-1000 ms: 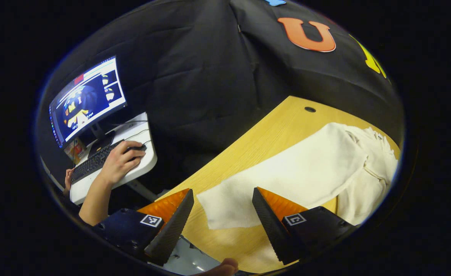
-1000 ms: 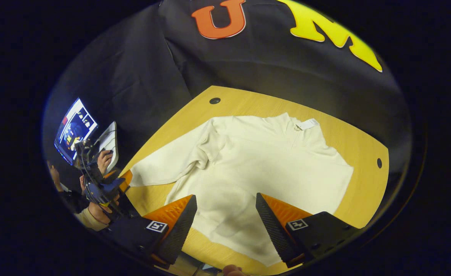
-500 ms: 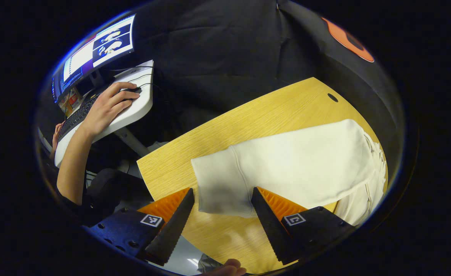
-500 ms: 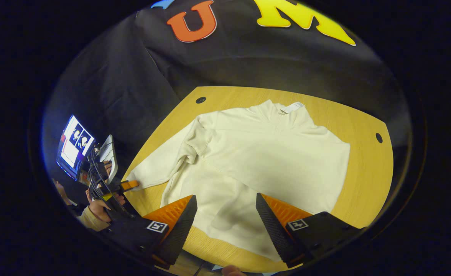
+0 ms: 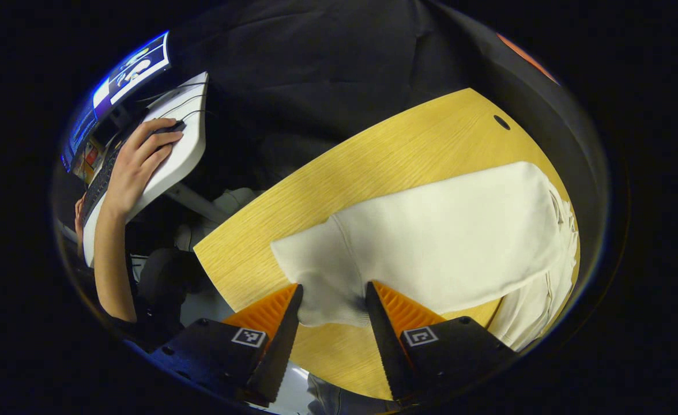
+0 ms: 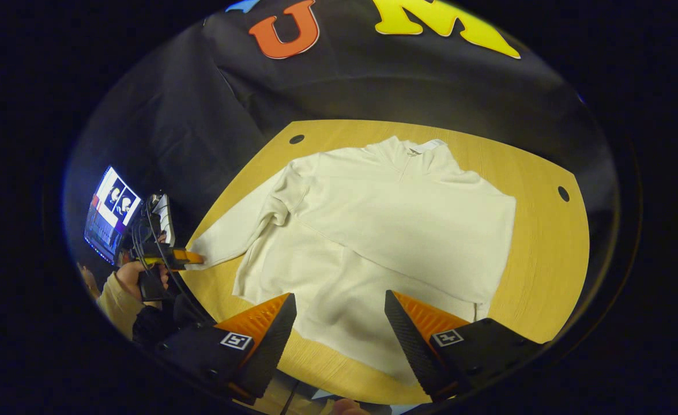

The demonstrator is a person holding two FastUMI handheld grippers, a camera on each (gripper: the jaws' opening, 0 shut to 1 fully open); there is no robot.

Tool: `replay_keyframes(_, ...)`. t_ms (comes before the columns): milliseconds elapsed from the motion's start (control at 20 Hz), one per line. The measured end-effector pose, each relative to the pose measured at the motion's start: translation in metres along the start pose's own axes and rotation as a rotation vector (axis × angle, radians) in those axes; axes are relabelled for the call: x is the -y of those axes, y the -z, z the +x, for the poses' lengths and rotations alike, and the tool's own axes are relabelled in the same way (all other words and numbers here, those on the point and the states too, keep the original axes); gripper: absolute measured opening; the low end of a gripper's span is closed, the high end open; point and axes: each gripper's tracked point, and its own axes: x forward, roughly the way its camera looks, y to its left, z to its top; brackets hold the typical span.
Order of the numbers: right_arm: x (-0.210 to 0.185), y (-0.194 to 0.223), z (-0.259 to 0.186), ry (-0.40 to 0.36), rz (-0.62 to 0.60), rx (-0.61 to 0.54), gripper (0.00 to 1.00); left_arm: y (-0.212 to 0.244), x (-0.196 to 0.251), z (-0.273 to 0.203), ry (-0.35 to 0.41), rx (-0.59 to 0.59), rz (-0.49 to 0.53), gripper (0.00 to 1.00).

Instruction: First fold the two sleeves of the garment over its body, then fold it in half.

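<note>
Pale wooden surface (image 6: pixel 546 242) in front of the black cloth wall, carrying a cream garment (image 6: pixel 396 230) spread flat, collar toward the wall. Compared with half a second ago, closer in on the sleeve cuff (image 5: pixel 321 282): left hand-held gripper (image 5: pixel 332 328) now with the cuff end between its fingers, fingers nearer together than before but not visibly pressing on the cloth. Seen from the right gripper view, that same left tool (image 6: pixel 169 256) at the tip of the outstretched sleeve at the surface's edge, gripped by a hand (image 6: pixel 128 276) in a pale sleeve. Right hand-held gripper (image 6: pixel 339 340) poised above the garment's hem, fingers spread wide, tilted down toward the body of the garment, about as before. Off to the side, another hand (image 5: pixel 137 161) on a mouse at a white desk (image 5: pixel 186 150) beside a monitor (image 5: pixel 120 78).
</note>
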Motion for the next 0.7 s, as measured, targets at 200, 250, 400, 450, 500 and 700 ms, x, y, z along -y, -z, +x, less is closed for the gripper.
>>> replay_keyframes(200, 0.019, 0.027, -0.012, 0.001, 0.032, -0.014, 0.94, -0.001, 0.010, -0.002, 0.029, -0.059, -0.024, 0.38)
replay_keyframes(250, 0.026, 0.033, -0.016, 0.008, 0.043, -0.011, 0.96, -0.002, 0.012, -0.003, 0.032, -0.067, -0.031, 0.36)
replay_keyframes(400, 0.047, 0.049, -0.031, 0.017, 0.097, -0.005, 0.96, -0.006, 0.013, -0.011, 0.017, -0.067, -0.015, 0.23)
replay_keyframes(450, 0.055, 0.055, -0.036, 0.021, 0.113, -0.005, 0.93, -0.012, 0.015, -0.016, 0.013, -0.051, 0.005, 0.22)
replay_keyframes(500, 0.062, 0.060, -0.039, 0.027, 0.126, -0.009, 0.93, -0.018, 0.019, -0.023, 0.006, -0.039, 0.024, 0.22)
replay_keyframes(700, 0.086, 0.078, -0.053, 0.033, 0.152, -0.005, 0.96, -0.041, 0.052, -0.059, 0.009, 0.012, 0.069, 0.20)
